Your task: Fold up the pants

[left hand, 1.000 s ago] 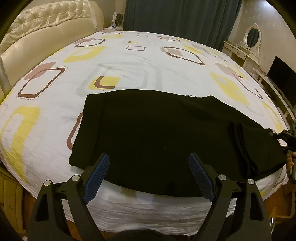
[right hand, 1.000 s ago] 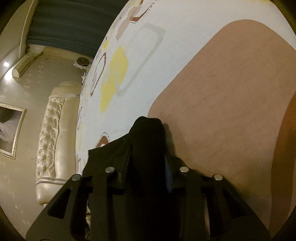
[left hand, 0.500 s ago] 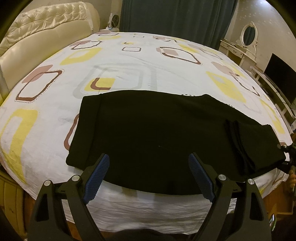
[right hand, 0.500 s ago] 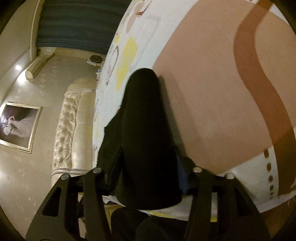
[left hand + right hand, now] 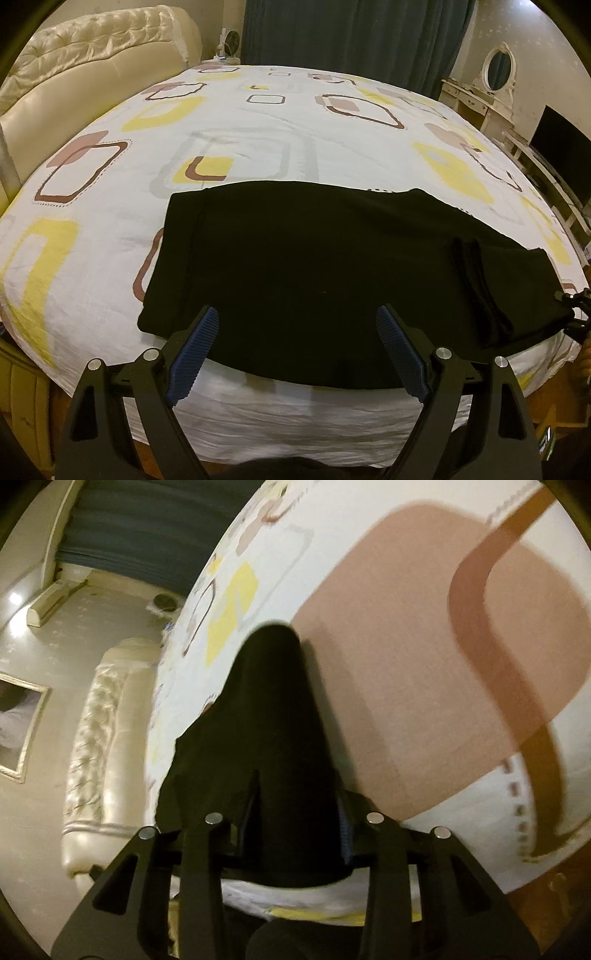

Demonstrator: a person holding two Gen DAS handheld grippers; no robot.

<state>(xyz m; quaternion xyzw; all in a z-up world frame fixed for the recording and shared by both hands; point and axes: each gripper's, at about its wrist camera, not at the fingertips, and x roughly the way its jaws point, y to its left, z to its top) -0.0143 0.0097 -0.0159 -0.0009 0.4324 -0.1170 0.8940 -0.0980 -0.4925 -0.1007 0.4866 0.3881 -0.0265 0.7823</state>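
The black pants (image 5: 314, 273) lie flat across the near part of the bed (image 5: 258, 147), which has a white sheet with yellow and brown squares. My left gripper (image 5: 295, 350) is open and empty, hovering over the near edge of the pants. My right gripper (image 5: 291, 805) is shut on the right end of the pants (image 5: 273, 720), and black fabric fills the space between its fingers. Its tip shows at the far right of the left wrist view (image 5: 576, 306), at the pants' right end.
A cream tufted headboard (image 5: 92, 55) stands at the left. Dark curtains (image 5: 351, 37) hang behind the bed. A white dressing table with an oval mirror (image 5: 495, 74) and a dark screen (image 5: 561, 147) stand at the right. The bed's front edge (image 5: 295, 417) is just below my left gripper.
My right gripper has drawn the pants' right end outward toward the bed's right edge, flattening it. My left gripper has stayed open over the near edge.
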